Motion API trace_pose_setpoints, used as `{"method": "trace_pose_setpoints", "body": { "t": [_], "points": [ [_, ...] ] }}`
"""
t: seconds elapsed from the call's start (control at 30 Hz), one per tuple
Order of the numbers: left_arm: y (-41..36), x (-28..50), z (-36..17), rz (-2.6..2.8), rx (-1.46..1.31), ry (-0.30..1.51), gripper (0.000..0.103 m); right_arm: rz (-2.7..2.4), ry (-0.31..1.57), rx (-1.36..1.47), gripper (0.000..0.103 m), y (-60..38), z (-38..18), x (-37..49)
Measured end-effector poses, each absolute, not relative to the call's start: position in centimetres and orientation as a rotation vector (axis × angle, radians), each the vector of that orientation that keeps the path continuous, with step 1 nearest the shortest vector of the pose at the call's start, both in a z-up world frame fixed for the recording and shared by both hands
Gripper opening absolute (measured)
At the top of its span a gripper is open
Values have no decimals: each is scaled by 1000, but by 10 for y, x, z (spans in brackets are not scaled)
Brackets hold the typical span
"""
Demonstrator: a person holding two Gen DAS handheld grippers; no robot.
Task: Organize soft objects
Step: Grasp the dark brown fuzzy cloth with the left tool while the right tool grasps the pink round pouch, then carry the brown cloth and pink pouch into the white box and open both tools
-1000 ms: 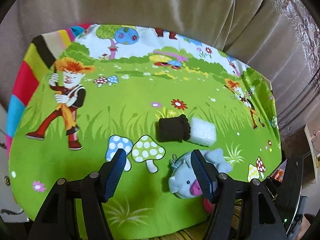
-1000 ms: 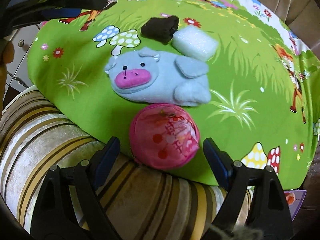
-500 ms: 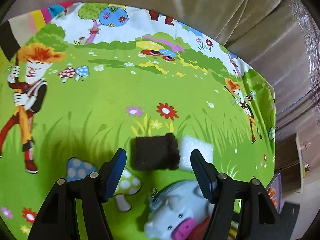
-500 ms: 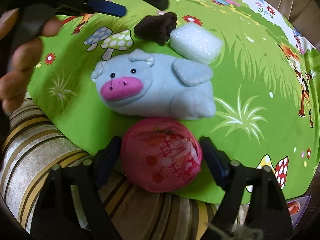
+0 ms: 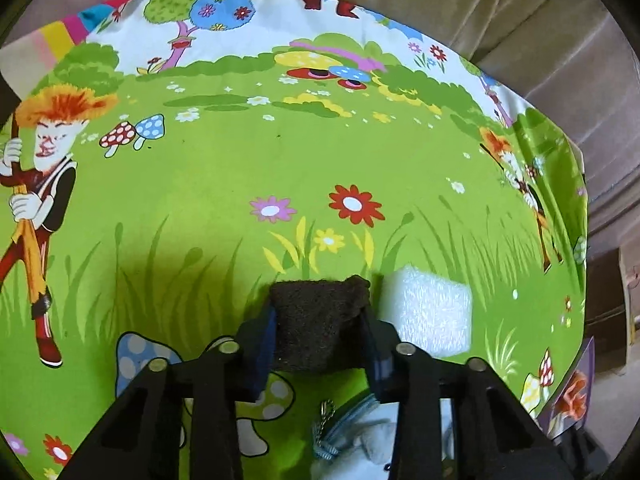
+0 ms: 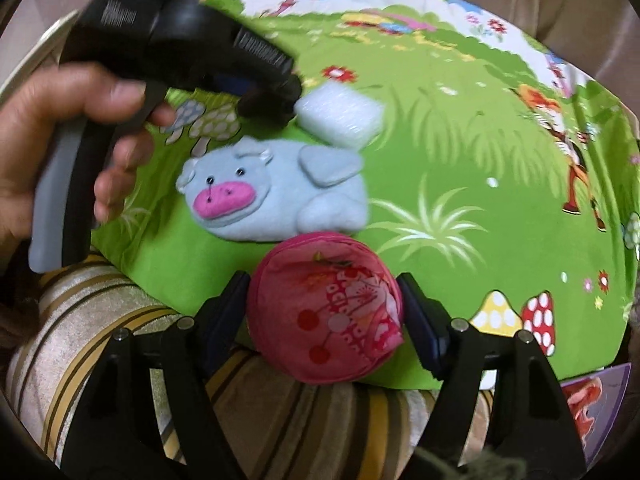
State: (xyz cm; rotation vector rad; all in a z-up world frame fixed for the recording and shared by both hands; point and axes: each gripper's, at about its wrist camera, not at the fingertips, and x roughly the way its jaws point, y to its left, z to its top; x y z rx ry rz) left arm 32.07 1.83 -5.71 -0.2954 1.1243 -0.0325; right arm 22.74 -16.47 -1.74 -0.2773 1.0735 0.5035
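My left gripper (image 5: 318, 332) is shut on a dark brown fuzzy pad (image 5: 318, 320) on the green cartoon cloth (image 5: 240, 168). A white foam block (image 5: 430, 314) lies just right of it. The right wrist view shows the left gripper (image 6: 268, 98) over the pad (image 6: 262, 106), beside the foam block (image 6: 340, 114). My right gripper (image 6: 324, 312) is shut on a round pink pouch (image 6: 326, 312) at the cloth's near edge. A light blue plush pig (image 6: 272, 188) lies just beyond the pouch; part of it shows in the left wrist view (image 5: 360, 448).
The cloth covers a striped cushion (image 6: 100, 340). Beige curtain folds (image 5: 520, 20) hang behind the cloth. A purple picture card (image 6: 596, 400) lies at the right, off the cloth.
My left gripper moved forward over the brown pad and closed on it. My right gripper moved up to the pink pouch and closed on it.
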Motion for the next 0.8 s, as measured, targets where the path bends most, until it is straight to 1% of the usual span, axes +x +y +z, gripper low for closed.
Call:
{"method": "trace_pose_setpoints", "body": {
  "t": [0.07, 0.2, 0.4, 0.53, 0.8],
  "points": [
    [19, 317, -56, -22, -293, 1116, 33, 482, 1058, -257, 77, -171, -12, 227],
    [25, 303, -47, 6, -306, 1083, 32, 461, 1039, -235, 77, -176, -5, 224],
    [24, 271, -20, 13, -323, 1010, 32, 441, 1006, -217, 77, -181, 2, 219],
    [13, 246, -1, -6, -337, 956, 32, 420, 986, -200, 77, -190, 8, 215],
    [-24, 208, 20, -69, -355, 903, 32, 372, 955, -153, 77, -224, 20, 199]
  ]
}}
